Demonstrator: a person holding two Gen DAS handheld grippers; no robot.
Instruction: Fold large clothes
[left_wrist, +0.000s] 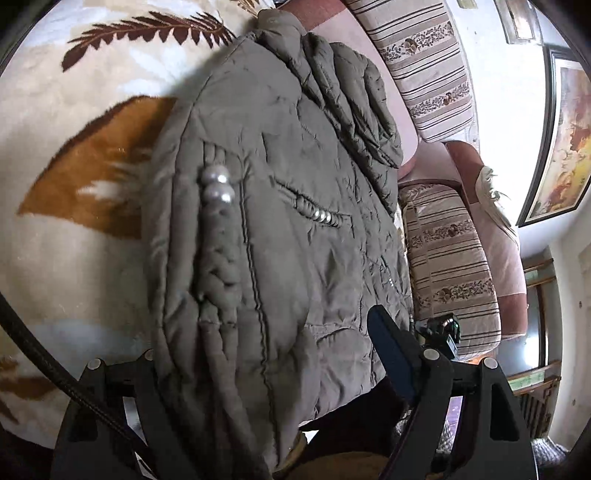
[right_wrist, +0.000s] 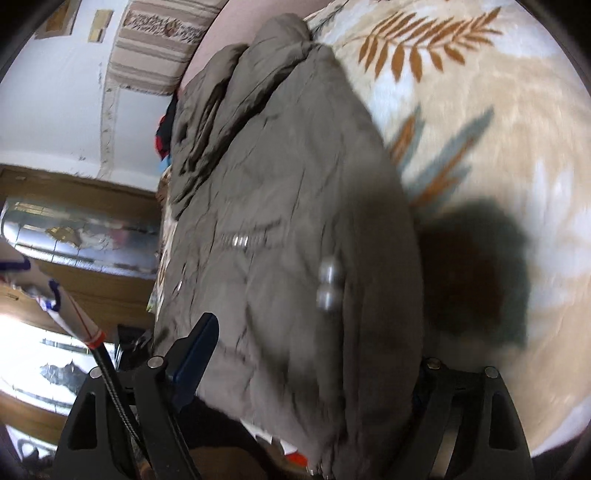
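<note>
Running lengthwise away from both tools, olive quilted pearl-trimmed jacket (left_wrist: 280, 206) on leaf-patterned cream blanket (left_wrist: 74, 229), near hem lying across the spread left gripper (left_wrist: 273, 373) and spread right gripper (right_wrist: 306, 369), neither visibly pinching, equally near.

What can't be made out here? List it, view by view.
- Left wrist: the left gripper shows only its blue right finger; the grey jacket covers the other, so grip unclear.
- Right wrist: the right gripper likewise shows one blue finger; the jacket hides the other.
- Right wrist: motion blur smears the pearl beads.
- Both: the jacket's near hem is cut off by the bottom edge.
</note>
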